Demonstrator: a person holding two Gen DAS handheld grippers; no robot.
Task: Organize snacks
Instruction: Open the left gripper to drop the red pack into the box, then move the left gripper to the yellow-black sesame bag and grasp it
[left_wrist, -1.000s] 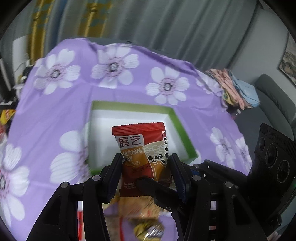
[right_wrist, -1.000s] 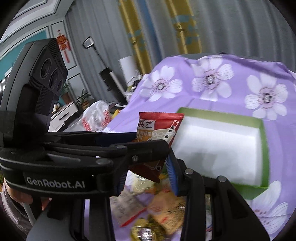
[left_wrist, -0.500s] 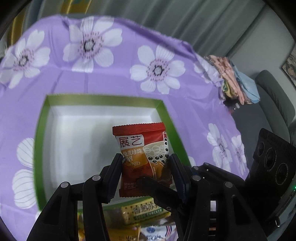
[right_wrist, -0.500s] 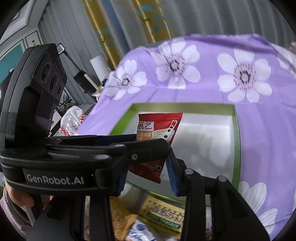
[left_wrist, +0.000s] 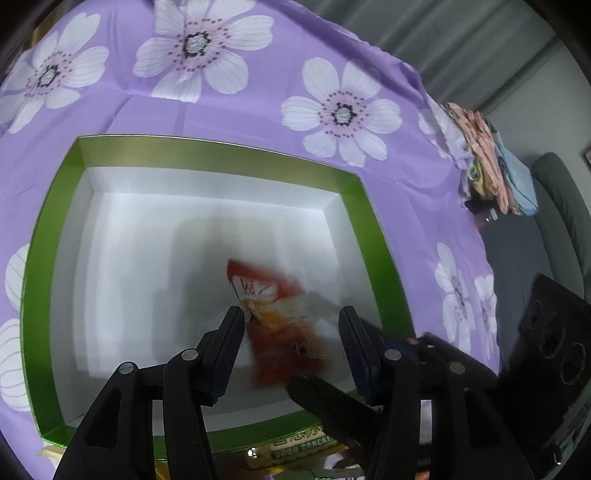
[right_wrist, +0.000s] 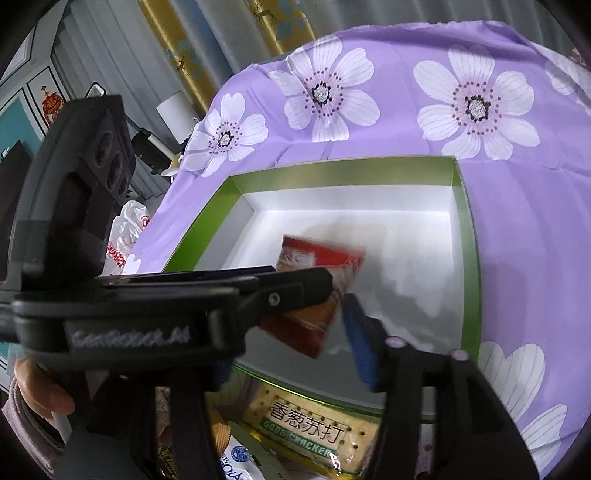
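Green-rimmed box lies under both tools; left gripper and right gripper have just been widening, pads clear, so the blurred red snack packet drops loose inside, apparently released for storing.

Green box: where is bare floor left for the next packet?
The green box holds only the red snack packet, near its front middle. White floor is free along the back wall and both side walls. Crowded: the snack pile just outside the near rim, under both grippers.
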